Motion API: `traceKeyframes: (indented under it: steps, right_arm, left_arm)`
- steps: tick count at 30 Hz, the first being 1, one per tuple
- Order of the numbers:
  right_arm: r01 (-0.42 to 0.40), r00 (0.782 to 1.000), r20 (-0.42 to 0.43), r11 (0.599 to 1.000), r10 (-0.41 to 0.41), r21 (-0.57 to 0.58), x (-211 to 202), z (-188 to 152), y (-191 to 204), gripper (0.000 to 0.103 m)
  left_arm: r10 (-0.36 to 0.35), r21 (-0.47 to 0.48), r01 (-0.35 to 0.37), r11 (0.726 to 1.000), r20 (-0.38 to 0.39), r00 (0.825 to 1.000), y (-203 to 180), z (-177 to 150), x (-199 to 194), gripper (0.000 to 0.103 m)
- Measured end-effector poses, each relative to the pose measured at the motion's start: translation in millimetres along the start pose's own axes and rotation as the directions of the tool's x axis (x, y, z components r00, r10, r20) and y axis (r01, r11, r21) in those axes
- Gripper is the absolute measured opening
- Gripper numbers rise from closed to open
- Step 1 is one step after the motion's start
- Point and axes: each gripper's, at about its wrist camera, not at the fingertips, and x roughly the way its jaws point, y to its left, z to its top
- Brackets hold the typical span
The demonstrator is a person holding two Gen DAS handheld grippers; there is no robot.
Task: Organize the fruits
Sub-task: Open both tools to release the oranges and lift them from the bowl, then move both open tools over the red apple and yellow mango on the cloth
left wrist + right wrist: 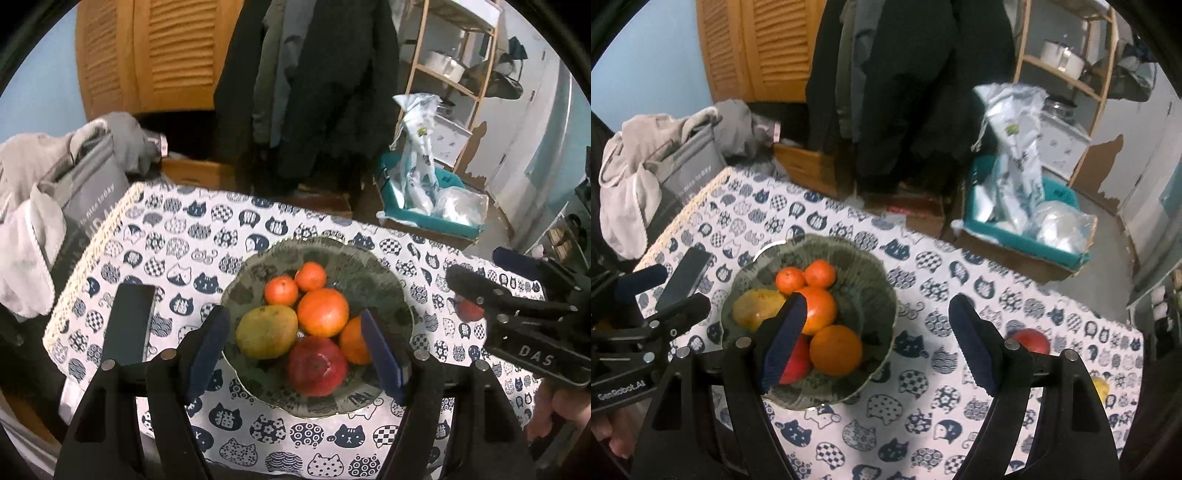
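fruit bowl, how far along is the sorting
Mostly done: the bowl holds two tangerines, two oranges, a mango and a red pomegranate. Nothing is in hand; both grippers, left and right, are open. Left: a red fruit and a yellow fruit on the tablecloth.

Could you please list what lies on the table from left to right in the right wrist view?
Phone → bowl of fruit → red apple → yellow fruit, mostly hidden behind the right gripper.
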Motion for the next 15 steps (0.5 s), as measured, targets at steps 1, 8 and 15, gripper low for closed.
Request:
traceKeyframes:
  steps: [1, 8, 15]
  right_arm:
    - [0.01, 1.0, 0.009, 1.0, -0.01, 0.0, -6, 1, -2, 0.08]
    - [0.033, 0.996, 0.076, 0.999, -0.035, 0.018, -41, 2, -18, 0.08]
    - [0.079, 0.989, 0.121, 0.997, -0.082, 0.026, -69, -7, -35, 0.086]
  left_arm:
    - [0.001, 0.006, -0.001, 1.0, 0.006, 1.0, -2, 1, -3, 0.075]
    - [-0.011, 0.028, 0.01, 1.0, 0.046, 0.999, -14, 4, -20, 0.075]
    - [-0.02, 0.034, 0.017, 0.999, 0.089, 0.996, -24, 7, -36, 0.08]
